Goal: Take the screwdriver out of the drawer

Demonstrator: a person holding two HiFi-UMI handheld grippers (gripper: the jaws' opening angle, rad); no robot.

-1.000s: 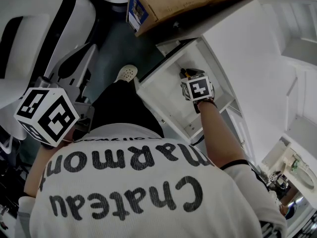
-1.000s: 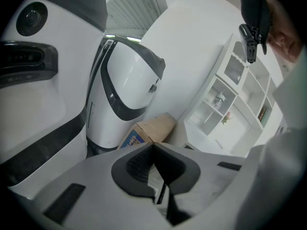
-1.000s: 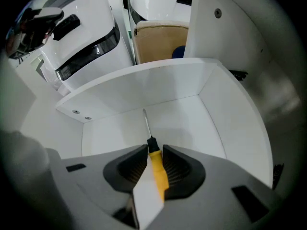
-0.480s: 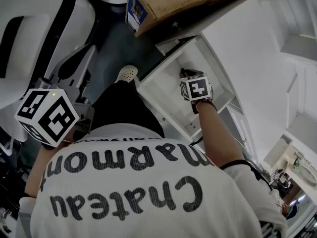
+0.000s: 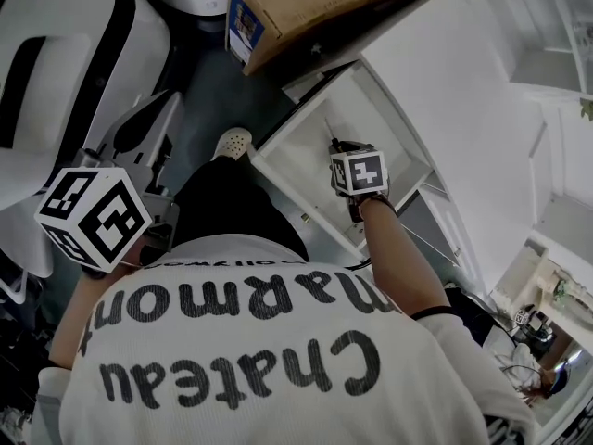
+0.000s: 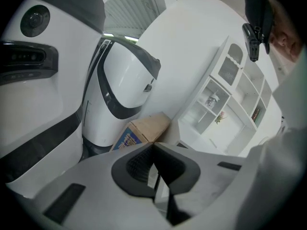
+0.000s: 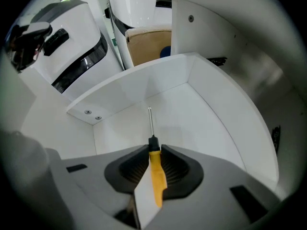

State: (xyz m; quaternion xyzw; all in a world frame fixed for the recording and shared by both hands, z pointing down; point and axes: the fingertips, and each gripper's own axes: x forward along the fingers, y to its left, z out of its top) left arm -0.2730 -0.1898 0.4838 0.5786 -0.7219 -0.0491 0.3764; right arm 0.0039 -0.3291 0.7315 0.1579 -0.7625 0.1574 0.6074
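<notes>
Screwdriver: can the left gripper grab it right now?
Probably not. The right gripper has just been closing its jaws on the screwdriver, on its yellow handle, over the open drawer. The left gripper is shut, on the person's other side, pointed at a cardboard box.

A white short-sleeved T-shirt [image 5: 250,360] printed with large black lettering is worn over dark trousers [image 5: 227,202], with a pale, seemingly perforated shoe [image 5: 232,143]. The left gripper [image 6: 153,150] and right gripper [image 7: 154,150] are moulded grey, with black ribbed pads [image 7: 176,169].
</notes>
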